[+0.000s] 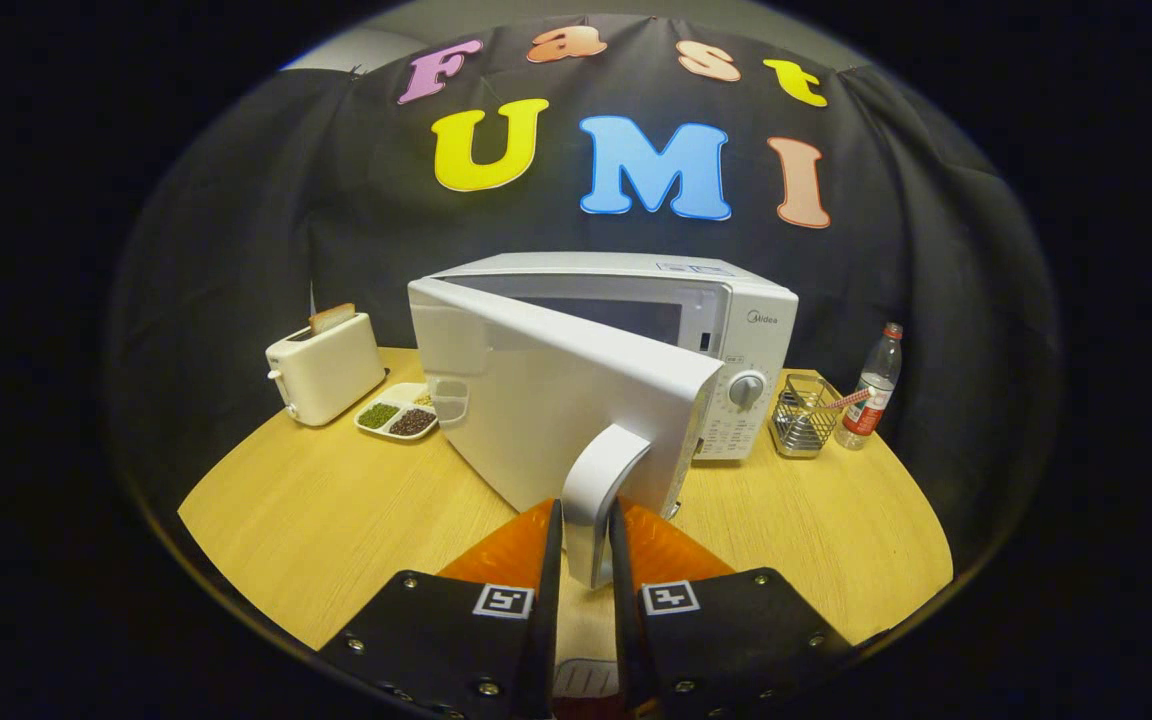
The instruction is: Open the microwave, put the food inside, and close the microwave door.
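A fisheye camera is riding on the tongs (585,535), looking forward and slightly down along them, sitting very close to a microwave door handle (598,500), facing across the counter (336,500) toward the booth wall.

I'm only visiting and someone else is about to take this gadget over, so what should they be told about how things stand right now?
Gripper: shut on the door handle, one finger on each side.
Microwave: on the wooden table; its door is swung partly open toward the gripper.
Food: a divided tray with green and dark portions lies beside the toaster, beyond the door's hinge side.
Done: door partly opened.
Left: finish opening, let go, put the tray inside, close the door.
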Tool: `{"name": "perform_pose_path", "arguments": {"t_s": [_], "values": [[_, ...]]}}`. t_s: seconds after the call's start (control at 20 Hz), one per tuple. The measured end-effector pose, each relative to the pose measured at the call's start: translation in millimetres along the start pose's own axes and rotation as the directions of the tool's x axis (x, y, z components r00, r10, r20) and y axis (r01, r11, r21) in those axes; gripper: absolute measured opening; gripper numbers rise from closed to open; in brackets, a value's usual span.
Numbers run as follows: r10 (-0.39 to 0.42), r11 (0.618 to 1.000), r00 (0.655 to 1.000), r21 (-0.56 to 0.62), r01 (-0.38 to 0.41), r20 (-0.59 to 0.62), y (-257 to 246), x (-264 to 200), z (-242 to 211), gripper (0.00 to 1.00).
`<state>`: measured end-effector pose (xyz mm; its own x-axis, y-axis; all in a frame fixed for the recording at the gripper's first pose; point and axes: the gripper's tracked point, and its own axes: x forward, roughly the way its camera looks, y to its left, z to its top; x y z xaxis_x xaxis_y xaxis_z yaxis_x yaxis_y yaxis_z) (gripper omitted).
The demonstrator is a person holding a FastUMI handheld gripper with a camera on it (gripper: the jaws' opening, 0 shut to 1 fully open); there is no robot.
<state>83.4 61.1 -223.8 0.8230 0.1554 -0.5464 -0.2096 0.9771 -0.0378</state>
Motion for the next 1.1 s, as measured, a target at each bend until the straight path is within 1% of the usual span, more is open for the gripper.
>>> {"name": "perform_pose_path", "arguments": {"t_s": [0.4,0.65,0.85,1.1], "values": [[0.011,1.0,1.0,0.015,-0.011,0.003,45.5,-21.0,-10.8,0.27],[0.025,1.0,1.0,-0.003,-0.025,0.014,87.9,-33.1,-21.8,0.27],[0.051,0.999,0.999,0.008,-0.051,0.007,122.0,-36.9,-29.9,0.27],[0.061,0.998,0.998,-0.005,-0.06,0.035,158.0,-41.1,-31.1,0.27]]}}
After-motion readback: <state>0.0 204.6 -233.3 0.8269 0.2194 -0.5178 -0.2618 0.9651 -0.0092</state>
